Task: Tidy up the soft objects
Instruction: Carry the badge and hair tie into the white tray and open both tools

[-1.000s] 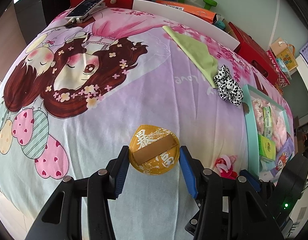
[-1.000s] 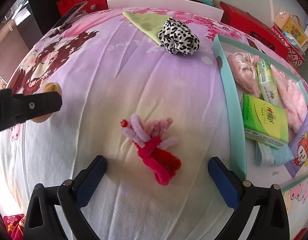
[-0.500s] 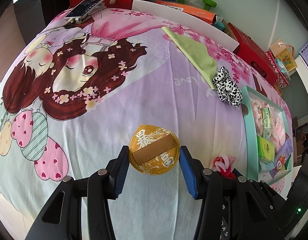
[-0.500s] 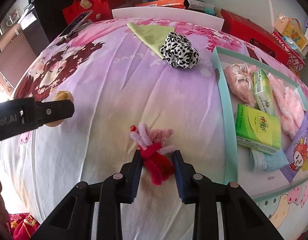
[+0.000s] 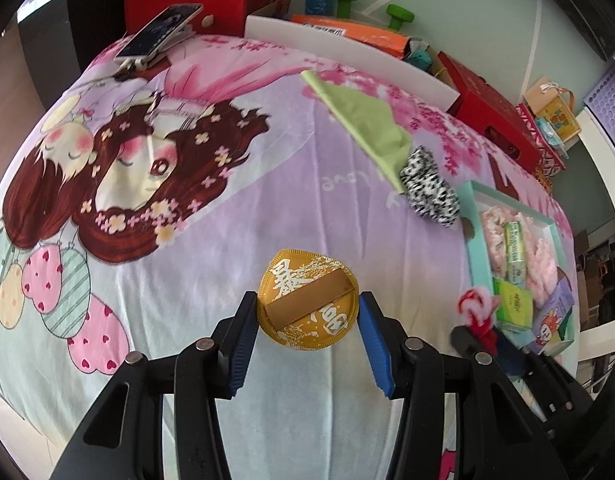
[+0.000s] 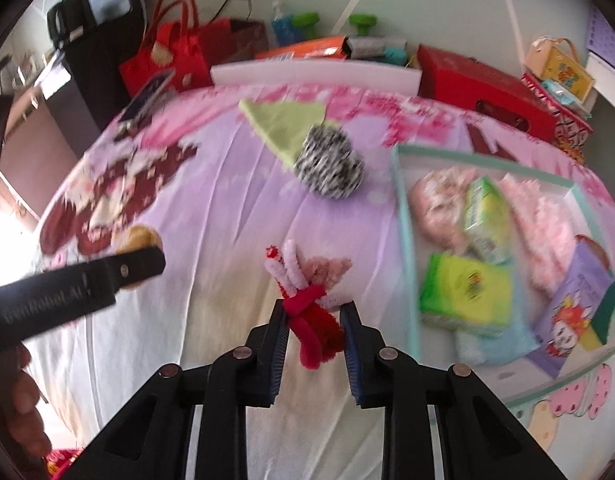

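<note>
Bed cover: pink and purple, with a cartoon girl with brown hair and heart balloons on it.
Behind the bed: red bags, a red box, green dumbbells and a phone on a stand.
Left gripper: its blue pads sit on both sides of the gold round toy and press on it.
Gold round toy: a puffy gold disc with white writing and a tan band across it, low in the middle of the bed.
Right gripper: its jaws have just been closing, and now they pinch the fuzzy stick bundle between them.
Fuzzy stick bundle: red at the bottom, pink and white on top, sticking up out of the jaws.
Tray: pale green rim, on the right side of the bed, with pink fluffy things and green tissue packs inside.
Spotted scrunchie: black and white, lying on the corner of the green cloth, near the tray.
Picture from the right gripper: blurry.
</note>
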